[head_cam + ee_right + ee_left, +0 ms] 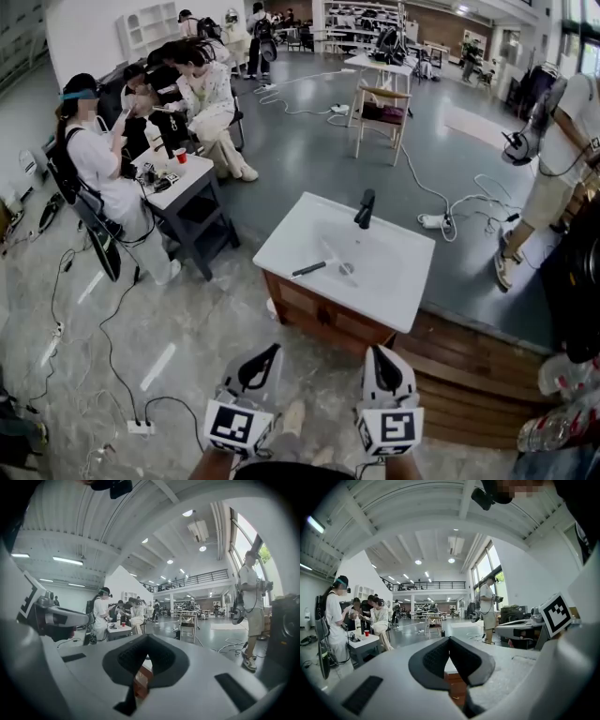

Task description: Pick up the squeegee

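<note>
The white sink (398, 292) on its wooden cabinet (319, 314) stands ahead, well apart from both tongs; the left tongs (275, 349) and right tongs (369, 350) hang side by side short of it, each closed on nothing; the squeegee (309, 269) lies flat in the basin, untouched. I judge this the approach, with nothing gripped yet; next, one pair must open, reach forward and down into the basin, and close on the dark handle.

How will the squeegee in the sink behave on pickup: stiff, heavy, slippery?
The squeegee looks slim with a thin dark handle, so probably light and stiff. It lies flat in the smooth white sink basin, so a nudge would likely slide it rather than roll it.
</note>
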`<state>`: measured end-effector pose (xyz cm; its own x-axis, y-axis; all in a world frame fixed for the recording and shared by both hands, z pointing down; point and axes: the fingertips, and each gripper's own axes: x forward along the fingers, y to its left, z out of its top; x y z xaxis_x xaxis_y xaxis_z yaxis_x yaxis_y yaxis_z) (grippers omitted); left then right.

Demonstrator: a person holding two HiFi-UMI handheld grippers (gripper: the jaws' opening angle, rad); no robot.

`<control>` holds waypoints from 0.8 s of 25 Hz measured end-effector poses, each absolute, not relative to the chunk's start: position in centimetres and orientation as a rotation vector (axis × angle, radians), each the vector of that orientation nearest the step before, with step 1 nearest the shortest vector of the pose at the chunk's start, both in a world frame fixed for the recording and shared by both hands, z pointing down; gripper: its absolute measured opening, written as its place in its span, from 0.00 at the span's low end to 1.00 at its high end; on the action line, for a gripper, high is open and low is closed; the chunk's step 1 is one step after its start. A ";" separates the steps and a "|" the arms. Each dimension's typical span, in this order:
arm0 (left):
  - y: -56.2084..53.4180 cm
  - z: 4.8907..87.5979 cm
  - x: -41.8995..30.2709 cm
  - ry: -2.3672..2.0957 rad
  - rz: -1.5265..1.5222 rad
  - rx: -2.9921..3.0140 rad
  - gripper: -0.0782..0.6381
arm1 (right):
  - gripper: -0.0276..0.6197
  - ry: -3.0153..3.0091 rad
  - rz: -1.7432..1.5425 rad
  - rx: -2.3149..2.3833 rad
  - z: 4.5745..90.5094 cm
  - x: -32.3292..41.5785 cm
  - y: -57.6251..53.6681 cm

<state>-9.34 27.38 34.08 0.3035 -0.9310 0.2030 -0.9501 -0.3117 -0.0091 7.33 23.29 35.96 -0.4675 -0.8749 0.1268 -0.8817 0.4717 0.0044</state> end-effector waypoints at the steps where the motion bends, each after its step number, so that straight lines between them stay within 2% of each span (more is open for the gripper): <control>1: 26.4 34.0 -9.8 -1.771 0.257 2.444 0.11 | 0.04 -2.595 0.097 1.559 36.0 7.0 22.4; 20: 10.8 34.6 -16.7 -1.588 0.266 2.570 0.11 | 0.04 -2.467 0.150 1.747 37.0 0.8 9.4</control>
<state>-16.66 10.83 34.59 0.4378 -0.8754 0.2050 -0.8945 -0.4471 0.0008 0.81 9.39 36.99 -0.3293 -0.9321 0.1510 -0.9435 0.3310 -0.0142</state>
